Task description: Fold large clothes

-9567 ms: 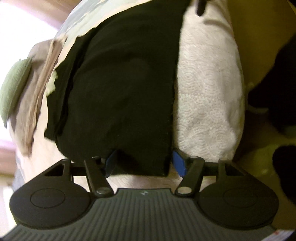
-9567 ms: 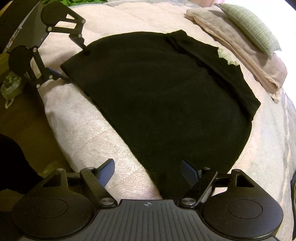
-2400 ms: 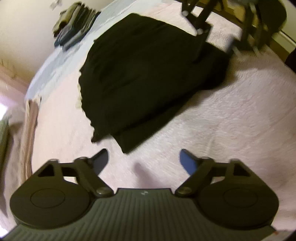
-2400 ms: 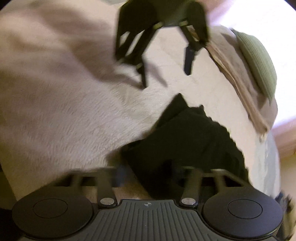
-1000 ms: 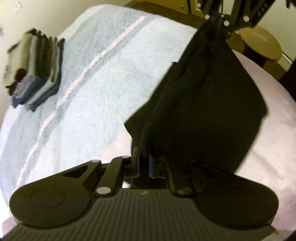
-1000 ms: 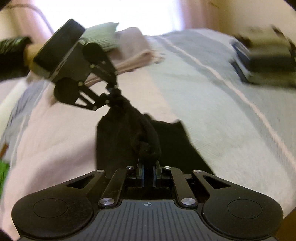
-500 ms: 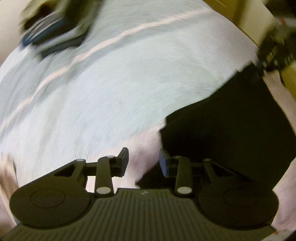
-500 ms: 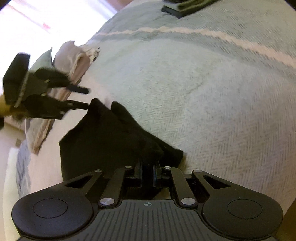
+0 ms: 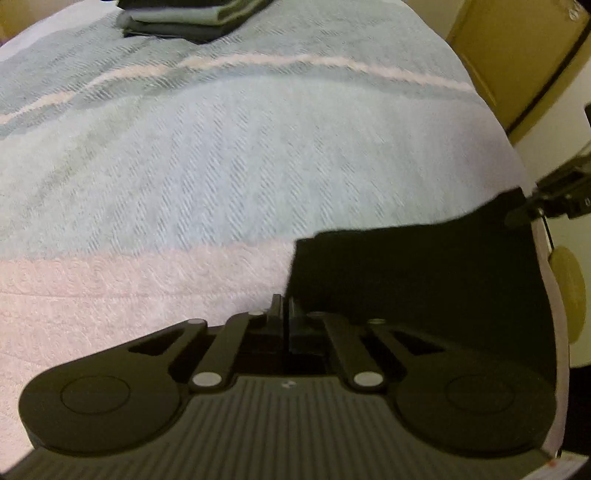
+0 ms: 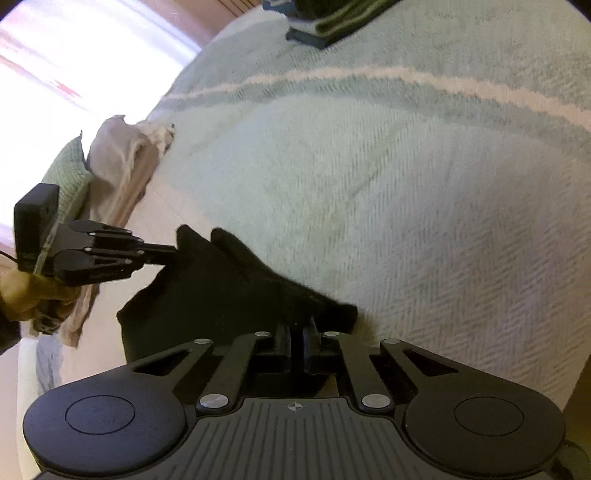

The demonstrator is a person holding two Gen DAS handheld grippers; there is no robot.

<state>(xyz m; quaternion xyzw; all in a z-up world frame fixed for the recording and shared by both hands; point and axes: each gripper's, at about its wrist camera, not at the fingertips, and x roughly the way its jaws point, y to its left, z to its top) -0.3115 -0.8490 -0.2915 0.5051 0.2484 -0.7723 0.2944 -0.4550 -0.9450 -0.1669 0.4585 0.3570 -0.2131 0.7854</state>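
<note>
1. We see the black garment [image 10: 207, 295] lying folded on the bed, lower centre in the right wrist view and lower right in the left wrist view, across the line where the pink quilt [image 9: 110, 295] meets the pale blue-green blanket [image 9: 240, 155].
2. Our right gripper [image 10: 294, 341] has its fingers clenched on a bunched corner of the cloth. Our left gripper [image 9: 284, 314] has its fingers drawn together at the garment's left edge; we cannot tell for certain whether cloth is pinched between them, though the other view shows its tips at the fabric's far corner.
3. We judge the garment soft, limp and light. It will sag and slide on itself, so the corners and the folded edge are the places to grip, both layers together.
4. The bedding is plush and will give under pressure, likely dragging on the cloth.
5. A stack of folded clothes [image 9: 192, 18] sits at the top of the frame, well apart. Pillows [image 10: 110, 166] lie at the left by a bright window, and a wooden door [image 9: 517, 55] stands upper right.
</note>
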